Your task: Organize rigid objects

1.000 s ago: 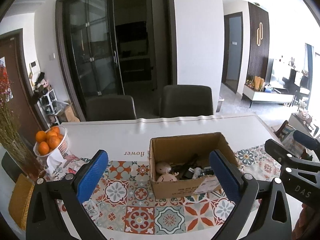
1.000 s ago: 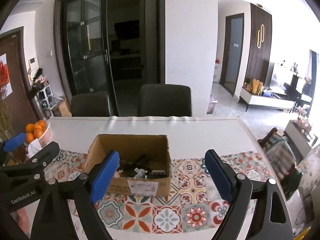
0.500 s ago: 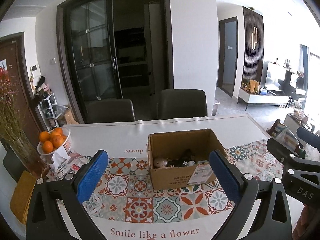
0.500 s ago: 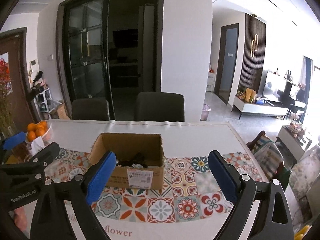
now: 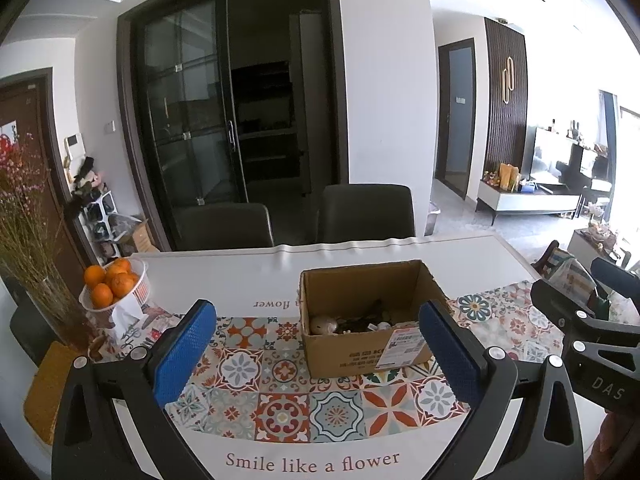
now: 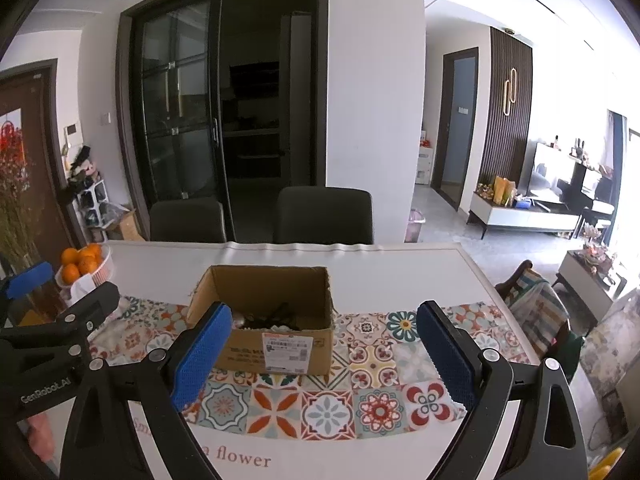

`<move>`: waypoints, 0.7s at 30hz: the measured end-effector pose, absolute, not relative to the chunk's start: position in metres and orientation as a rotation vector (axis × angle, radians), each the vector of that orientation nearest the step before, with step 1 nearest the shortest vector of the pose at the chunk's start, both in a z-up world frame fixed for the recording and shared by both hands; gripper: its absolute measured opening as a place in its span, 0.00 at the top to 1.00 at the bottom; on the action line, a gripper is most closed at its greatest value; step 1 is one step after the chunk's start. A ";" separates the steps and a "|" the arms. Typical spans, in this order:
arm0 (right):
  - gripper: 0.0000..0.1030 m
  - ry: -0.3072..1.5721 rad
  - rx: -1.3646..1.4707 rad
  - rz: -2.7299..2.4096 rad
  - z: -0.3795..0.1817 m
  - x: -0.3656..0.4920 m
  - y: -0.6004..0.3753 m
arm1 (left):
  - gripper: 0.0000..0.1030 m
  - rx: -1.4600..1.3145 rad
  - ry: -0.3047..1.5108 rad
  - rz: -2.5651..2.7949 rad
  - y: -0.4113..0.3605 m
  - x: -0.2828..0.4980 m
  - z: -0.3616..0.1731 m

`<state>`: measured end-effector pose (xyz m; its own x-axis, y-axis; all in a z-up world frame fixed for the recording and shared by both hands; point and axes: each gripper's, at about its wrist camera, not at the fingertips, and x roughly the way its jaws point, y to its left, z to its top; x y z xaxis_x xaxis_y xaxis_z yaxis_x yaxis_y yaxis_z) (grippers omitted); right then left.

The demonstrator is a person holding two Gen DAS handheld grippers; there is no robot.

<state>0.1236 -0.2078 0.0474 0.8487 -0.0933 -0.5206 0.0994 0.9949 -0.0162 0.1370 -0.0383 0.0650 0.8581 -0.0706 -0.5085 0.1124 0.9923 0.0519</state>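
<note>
Cardboard box (image 5: 368, 320) w/ small objs inside sits mid-bench on patterned tile runner (image 5: 304, 400). Left gripper (image 5: 316, 354) & right gripper (image 6: 324, 354) both held near side, fingers apart, nothing in them. Basket of oranges (image 5: 114, 288) far left.

A white plaster wall (image 5: 384, 92) fills the upper centre, beside dark-framed glass sliding doors (image 5: 192, 120) at upper left. Two dark upholstered chairs (image 5: 366, 212) stand mid-frame behind the white table (image 5: 224, 276). Daylight floods the pale tiled floor (image 5: 508, 228) at right.
</note>
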 end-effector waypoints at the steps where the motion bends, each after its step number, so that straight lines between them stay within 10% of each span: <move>1: 0.09 0.547 0.013 -0.100 0.047 0.123 -0.208 | 0.00 0.081 0.530 -0.099 -0.038 0.137 0.065; 21: 0.09 0.542 0.029 -0.080 0.049 0.117 -0.206 | 0.00 0.083 0.503 -0.087 -0.037 0.129 0.071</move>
